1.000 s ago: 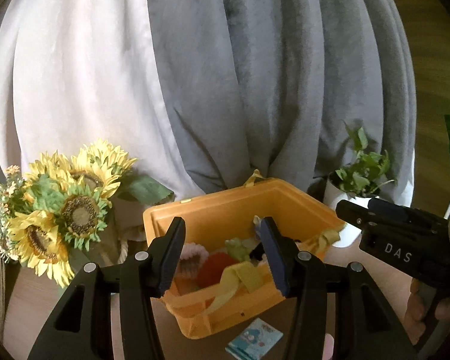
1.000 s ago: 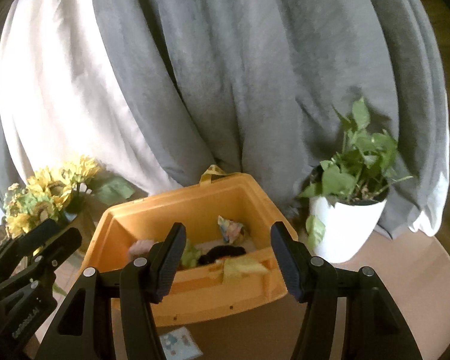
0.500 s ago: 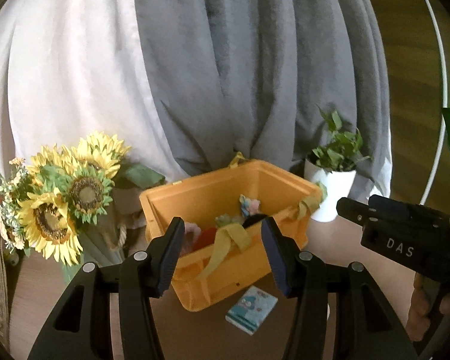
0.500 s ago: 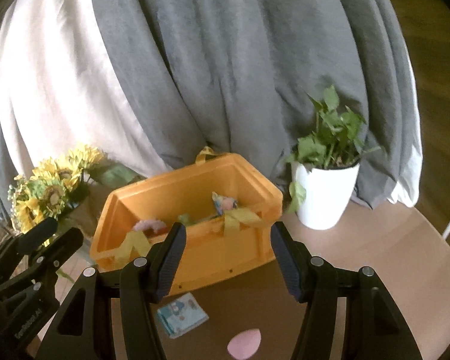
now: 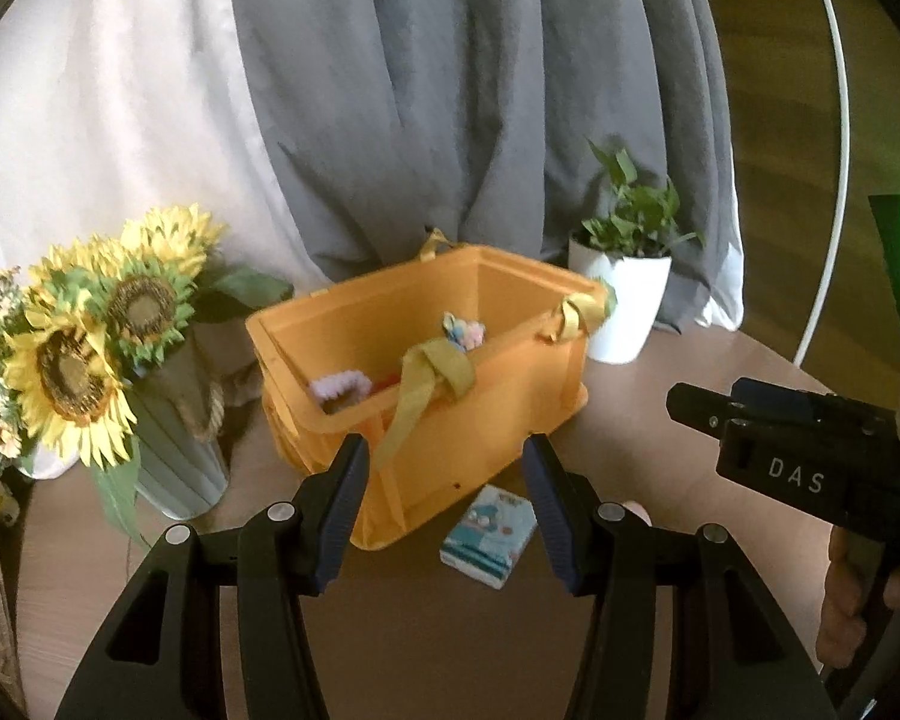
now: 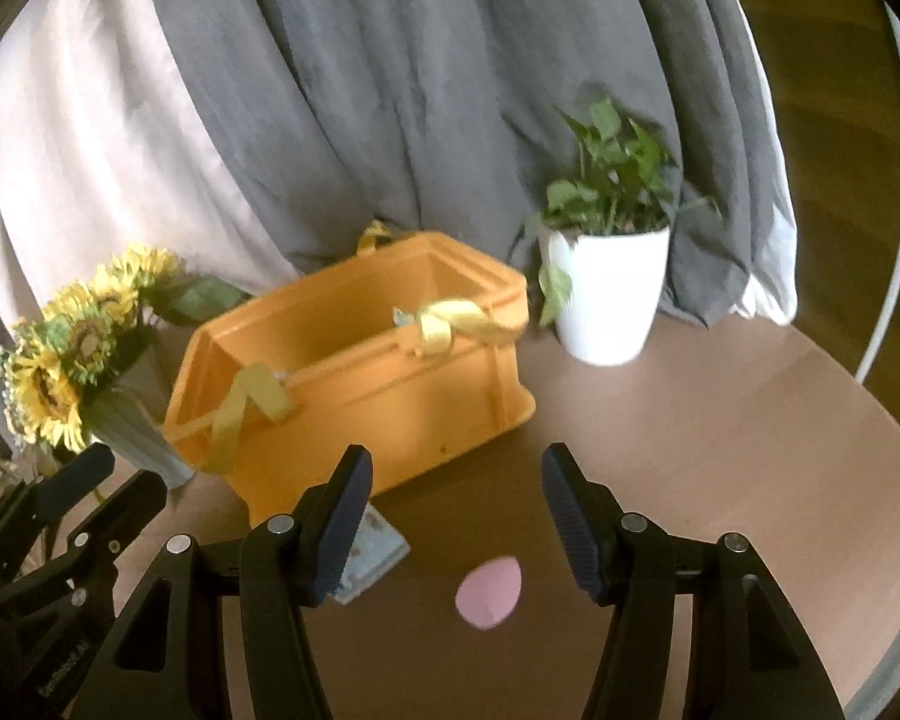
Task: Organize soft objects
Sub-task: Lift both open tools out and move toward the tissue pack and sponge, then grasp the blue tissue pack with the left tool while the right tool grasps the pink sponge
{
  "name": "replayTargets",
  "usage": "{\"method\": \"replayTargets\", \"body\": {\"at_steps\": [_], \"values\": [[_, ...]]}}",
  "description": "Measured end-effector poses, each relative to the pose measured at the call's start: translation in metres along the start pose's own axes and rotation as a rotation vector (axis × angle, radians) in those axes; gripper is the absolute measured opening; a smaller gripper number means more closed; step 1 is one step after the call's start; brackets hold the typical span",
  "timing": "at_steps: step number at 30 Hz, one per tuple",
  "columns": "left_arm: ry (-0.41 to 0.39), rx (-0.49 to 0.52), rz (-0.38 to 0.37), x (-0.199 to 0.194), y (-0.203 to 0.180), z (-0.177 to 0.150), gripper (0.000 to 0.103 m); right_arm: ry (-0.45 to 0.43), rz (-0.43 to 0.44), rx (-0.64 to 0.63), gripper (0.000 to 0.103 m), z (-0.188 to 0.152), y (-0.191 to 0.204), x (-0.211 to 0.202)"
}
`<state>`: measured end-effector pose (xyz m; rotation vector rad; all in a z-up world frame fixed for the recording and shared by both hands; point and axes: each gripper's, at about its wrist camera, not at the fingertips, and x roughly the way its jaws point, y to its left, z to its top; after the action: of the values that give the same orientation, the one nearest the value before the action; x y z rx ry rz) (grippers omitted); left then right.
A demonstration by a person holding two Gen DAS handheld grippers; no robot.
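Orange bin [image 5: 480, 420], pink scrunchie [image 5: 339, 387] inside

Brown table [image 6: 720, 450]: bin [image 6: 390, 414], sponge [image 6: 489, 597], tissues [image 5: 489, 534]

Both grippers are matte black with silver screws and ribbed dark-blue pads; the right gripper [image 5: 810, 462] reads "DAS" in white.

The left gripper [image 5: 444, 492] points forward and downward, its fingers [image 5: 342, 498] parted with nothing between them. The right gripper [image 6: 453, 516] is angled downward too, fingers [image 6: 570, 510] apart and empty. A hand [image 5: 858, 600] grips the right gripper's handle.
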<state>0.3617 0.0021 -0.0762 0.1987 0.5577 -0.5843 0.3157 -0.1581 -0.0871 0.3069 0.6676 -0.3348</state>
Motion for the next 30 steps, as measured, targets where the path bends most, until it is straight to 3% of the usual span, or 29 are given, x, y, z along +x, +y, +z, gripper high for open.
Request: {"method": "replayTargets", "body": {"at_steps": [13,30], "values": [[0.095,0.105,-0.071,0.034,0.001,-0.025,0.056,0.098,-0.065,0.073,0.06,-0.038,-0.003,0.02],[0.171,0.242,-0.172,0.085,-0.003,-0.046,0.063,0.194,-0.132,0.13,0.06,-0.063,-0.005,0.056]]}}
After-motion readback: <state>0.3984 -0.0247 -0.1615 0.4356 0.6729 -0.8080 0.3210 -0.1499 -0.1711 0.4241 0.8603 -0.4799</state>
